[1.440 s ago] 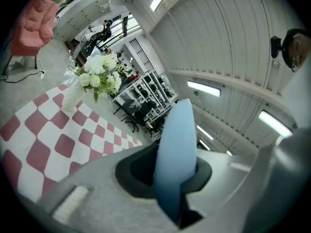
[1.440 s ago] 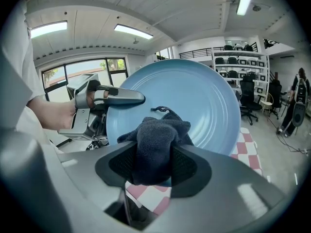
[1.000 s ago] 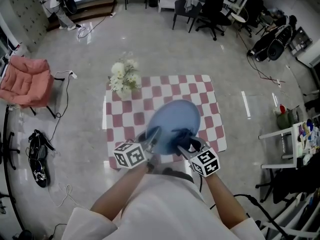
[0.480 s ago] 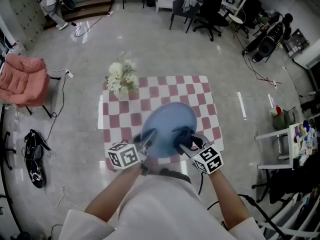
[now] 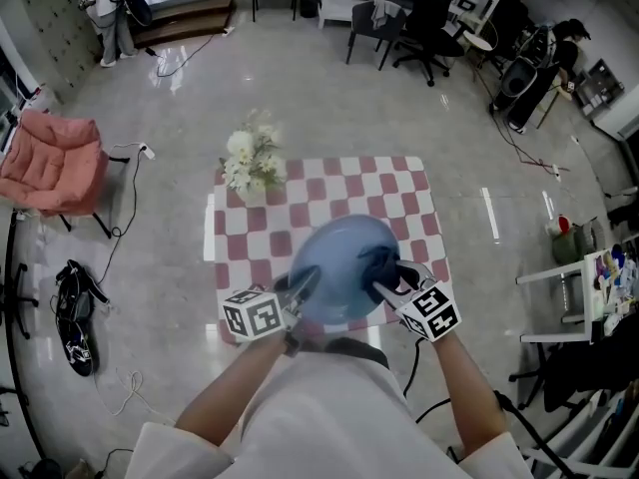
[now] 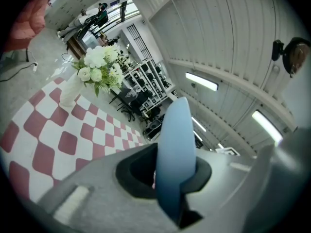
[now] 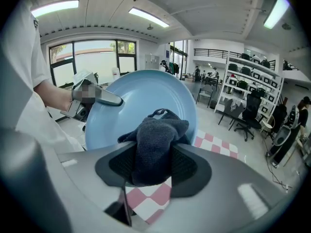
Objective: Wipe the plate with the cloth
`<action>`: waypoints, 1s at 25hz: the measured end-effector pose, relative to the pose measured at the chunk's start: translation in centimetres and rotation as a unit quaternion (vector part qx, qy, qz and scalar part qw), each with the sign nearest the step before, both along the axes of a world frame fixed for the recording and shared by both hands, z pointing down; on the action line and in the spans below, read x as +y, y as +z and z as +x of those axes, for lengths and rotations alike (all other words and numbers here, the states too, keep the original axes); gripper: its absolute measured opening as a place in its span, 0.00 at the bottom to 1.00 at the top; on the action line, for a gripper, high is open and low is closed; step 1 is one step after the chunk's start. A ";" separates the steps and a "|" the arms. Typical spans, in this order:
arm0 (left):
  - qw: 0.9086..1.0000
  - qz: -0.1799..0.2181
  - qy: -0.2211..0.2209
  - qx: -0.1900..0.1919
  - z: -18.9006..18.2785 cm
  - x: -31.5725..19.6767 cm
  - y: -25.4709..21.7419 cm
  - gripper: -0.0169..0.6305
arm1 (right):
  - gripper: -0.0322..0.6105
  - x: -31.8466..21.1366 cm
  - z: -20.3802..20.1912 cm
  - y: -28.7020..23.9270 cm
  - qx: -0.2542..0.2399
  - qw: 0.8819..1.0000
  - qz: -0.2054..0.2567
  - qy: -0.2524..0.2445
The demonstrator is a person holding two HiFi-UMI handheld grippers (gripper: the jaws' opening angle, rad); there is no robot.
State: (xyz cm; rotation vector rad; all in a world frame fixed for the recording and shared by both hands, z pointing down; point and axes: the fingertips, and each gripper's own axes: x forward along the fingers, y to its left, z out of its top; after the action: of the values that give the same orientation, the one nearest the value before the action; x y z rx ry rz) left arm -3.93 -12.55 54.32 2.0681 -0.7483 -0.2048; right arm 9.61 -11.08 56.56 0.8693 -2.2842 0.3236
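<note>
Head view: left tongs [image 5: 304, 285] clamp the near-left rim of the plate [image 5: 337, 257], tilted above the counter [image 5: 329, 183]. Right tongs [image 5: 389, 279] pinch the cloth [image 5: 377, 259], which lies against the plate's right side.

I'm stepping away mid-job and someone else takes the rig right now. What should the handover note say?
Left claw: shut on the blue plate at its rim, holding it tilted above the checkered table.
Right claw: shut on the dark cloth, which sits against the plate's face.
Done: plate and cloth are both picked up and brought together.
Left: how much is already wiped cannot be told; probably wipe across the whole face, then set the plate down.
</note>
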 end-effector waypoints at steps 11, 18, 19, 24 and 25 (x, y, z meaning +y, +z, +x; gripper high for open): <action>1.000 -0.003 0.029 -0.008 0.6 0.4 0.0 0.10 | 0.35 -2.1 0.0 -2.2 -0.002 1.000 0.026 0.001; 0.999 -0.027 0.032 0.002 0.5 0.4 0.6 0.10 | 0.35 -2.7 -0.4 -3.0 -0.005 0.999 0.038 0.006; 0.999 -0.033 0.030 0.006 0.5 0.4 0.7 0.10 | 0.35 -2.8 -0.4 -3.1 -0.006 0.999 0.041 0.009; 0.999 -0.045 0.022 0.000 0.3 0.4 1.6 0.10 | 0.36 -3.1 -0.8 -4.0 -0.020 0.998 0.054 0.021; 0.999 -0.047 0.022 -0.004 0.3 0.4 1.7 0.10 | 0.36 -3.1 -0.9 -4.3 -0.024 0.998 0.055 0.020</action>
State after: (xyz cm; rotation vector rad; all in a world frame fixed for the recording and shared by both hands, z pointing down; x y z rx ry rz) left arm -3.66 -12.14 56.02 1.9944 -0.7030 -0.1332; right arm 8.69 -14.18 52.29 0.9731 -2.3486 0.2406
